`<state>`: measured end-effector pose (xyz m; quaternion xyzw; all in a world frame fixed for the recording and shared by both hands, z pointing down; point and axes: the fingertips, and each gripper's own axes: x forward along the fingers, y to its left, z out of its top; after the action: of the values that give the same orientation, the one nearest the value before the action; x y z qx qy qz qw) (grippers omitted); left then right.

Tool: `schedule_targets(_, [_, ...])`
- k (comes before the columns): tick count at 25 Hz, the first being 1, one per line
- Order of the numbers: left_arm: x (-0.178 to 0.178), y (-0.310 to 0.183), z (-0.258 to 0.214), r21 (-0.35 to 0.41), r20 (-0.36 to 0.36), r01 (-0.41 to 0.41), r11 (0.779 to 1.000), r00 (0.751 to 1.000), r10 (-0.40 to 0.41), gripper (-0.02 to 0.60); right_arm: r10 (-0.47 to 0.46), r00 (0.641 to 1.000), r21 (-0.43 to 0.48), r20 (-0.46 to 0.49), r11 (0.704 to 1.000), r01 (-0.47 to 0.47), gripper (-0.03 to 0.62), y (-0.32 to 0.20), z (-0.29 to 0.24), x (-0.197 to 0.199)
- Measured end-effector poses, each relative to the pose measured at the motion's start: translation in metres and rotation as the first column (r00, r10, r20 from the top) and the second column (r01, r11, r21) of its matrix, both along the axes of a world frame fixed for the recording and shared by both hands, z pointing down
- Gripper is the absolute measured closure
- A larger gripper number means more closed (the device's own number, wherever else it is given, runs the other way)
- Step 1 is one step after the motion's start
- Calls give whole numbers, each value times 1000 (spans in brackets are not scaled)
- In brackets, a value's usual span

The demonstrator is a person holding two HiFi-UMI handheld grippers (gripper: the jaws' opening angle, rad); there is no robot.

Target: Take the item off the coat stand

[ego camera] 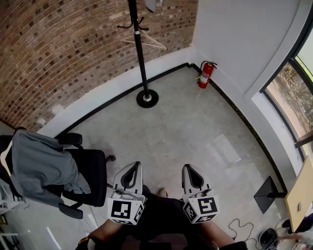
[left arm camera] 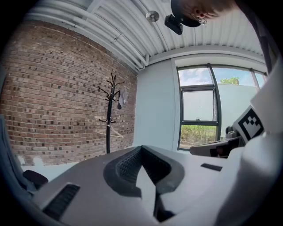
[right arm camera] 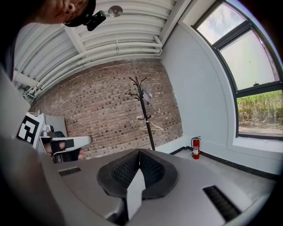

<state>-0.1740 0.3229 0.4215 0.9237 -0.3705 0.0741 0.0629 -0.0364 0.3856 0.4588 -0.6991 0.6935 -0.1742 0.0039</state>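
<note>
The black coat stand [ego camera: 140,53] rises by the brick wall, far ahead of both grippers. A bare wooden hanger [ego camera: 145,40] hangs on one of its hooks, and a small grey item [ego camera: 152,4] hangs near the top. My left gripper [ego camera: 133,166] and right gripper [ego camera: 190,169] are held low and close to my body, side by side, both shut and empty. In the left gripper view the coat stand [left arm camera: 110,115] and grey item [left arm camera: 122,97] show beyond the left gripper [left arm camera: 141,147]. The right gripper [right arm camera: 139,150] likewise faces the coat stand [right arm camera: 144,112] and hanger [right arm camera: 151,126].
A black office chair [ego camera: 90,178] draped with a grey jacket [ego camera: 40,168] stands at my left. A red fire extinguisher [ego camera: 206,74] sits in the far corner. A table edge [ego camera: 301,193] and floor cables [ego camera: 239,227] lie at the right by the windows.
</note>
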Motion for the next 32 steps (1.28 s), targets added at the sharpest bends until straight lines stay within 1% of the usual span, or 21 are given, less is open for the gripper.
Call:
schedule_targets(4, [19,-1,-2,-9,-1,-20,1000,1000,20,557,27,1000,-9,-8,1000,-27,580,6,-1,16])
schedule_targets(7, [32,-9,1,-12,-2,-38,999,999,38,557,39,999,-21,-12,999,-39,580,-1,4,25])
schedule_targets(10, [44,-32,6,-12,-7,-45,999,999,44,557,49,998,-20,-34,999,-50,580,-17,6,37])
schedule_targets(15, [74,-90,9,-5,-32,-67,998,997,66,557,82,994,-28,-77,996,-84,580,-59,11,66])
schedule_targets(18, [96,-136,6,-6,-39,-84,996,996,83,557,89,991,-43,-98,995,-94,580,-105,9,85])
schedule_targets(21, [112,-194,1,-16,-41,-90,996,995,89,557,89,991,-44,-95,995,-94,580,-169,-5,95])
schedule_targets(23, [118,-233,-1,-18,-51,-90,996,995,89,557,85,990,-39,-115,995,-90,580,-211,-14,100])
schedule_targets(28, [121,-323,-4,-3,-78,-81,997,994,81,557,71,988,-40,-138,996,-77,580,-306,-17,105])
schedule_targets(30, [117,-349,-1,-7,-80,-75,997,994,74,557,46,986,-42,-160,998,-53,580,-335,-19,103])
schedule_targets(32, [113,-374,-3,-8,-79,-66,998,995,65,557,30,982,-25,-187,999,-35,580,-365,-27,101])
